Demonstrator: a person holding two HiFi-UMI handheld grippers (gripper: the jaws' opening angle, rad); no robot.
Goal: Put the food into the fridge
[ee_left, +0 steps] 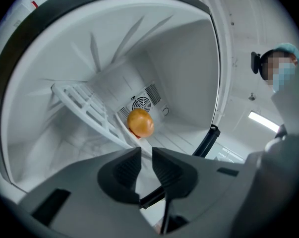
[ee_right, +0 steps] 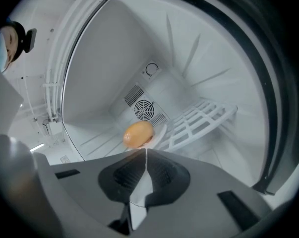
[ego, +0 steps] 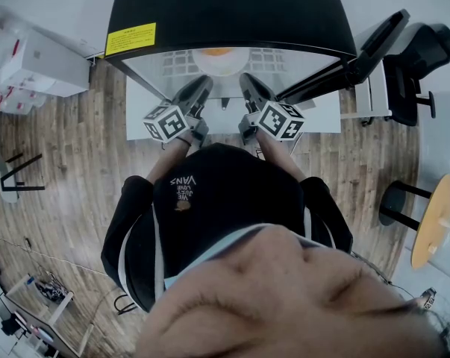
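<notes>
Left gripper view showed the round orange food (ee_left: pixel 140 123) already inside the fridge (ee_left: pixel 189 73). It sat on a small white plate (ee_right: pixel 160 129) on the white rack (ee_left: pixel 85 105), far back in the fridge. Nothing was holding it.

The left gripper (ee_left: pixel 146 152) waited at the front of the fridge with its jaws a little apart and nothing between them. The right gripper (ee_right: pixel 146 152) waited at the front of the fridge too, with its jaws pressed together and empty. The black door (ego: pixel 374 47) stood wide open beside the fridge.

So the food looked put away, and the door was likely the next job. The food was round, so it could roll off its plate if the door got slammed or the fridge got a bump. A gripper poking back inside the fridge could knock the rack and tip the plate. If the door was pushed too softly, it might stay open a crack and let the cold out.
</notes>
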